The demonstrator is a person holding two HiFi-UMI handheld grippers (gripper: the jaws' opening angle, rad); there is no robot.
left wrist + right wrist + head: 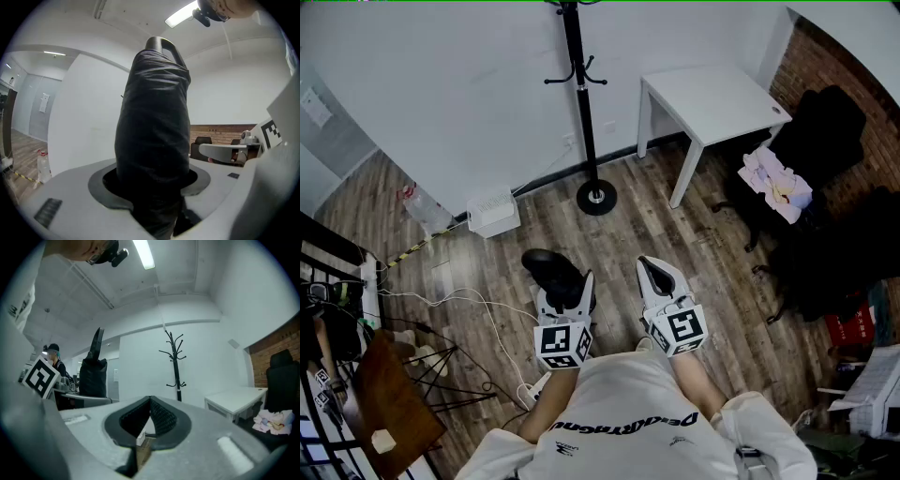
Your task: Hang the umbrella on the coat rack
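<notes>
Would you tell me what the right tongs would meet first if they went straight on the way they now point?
Most likely the white wall, just left of the coat rack; nothing nearer shows in that line. Depth is unclear, and the coat rack stands close beside it.

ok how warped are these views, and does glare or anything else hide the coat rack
Head view: mild bending at the edges, even light, coat rack sharp. Left gripper view: heavy fisheye with dark corners; the black umbrella fills the middle, rack not made out, ceiling light blown out. Right gripper view: fisheye too, rack clear against the white wall, no glare on it.
</notes>
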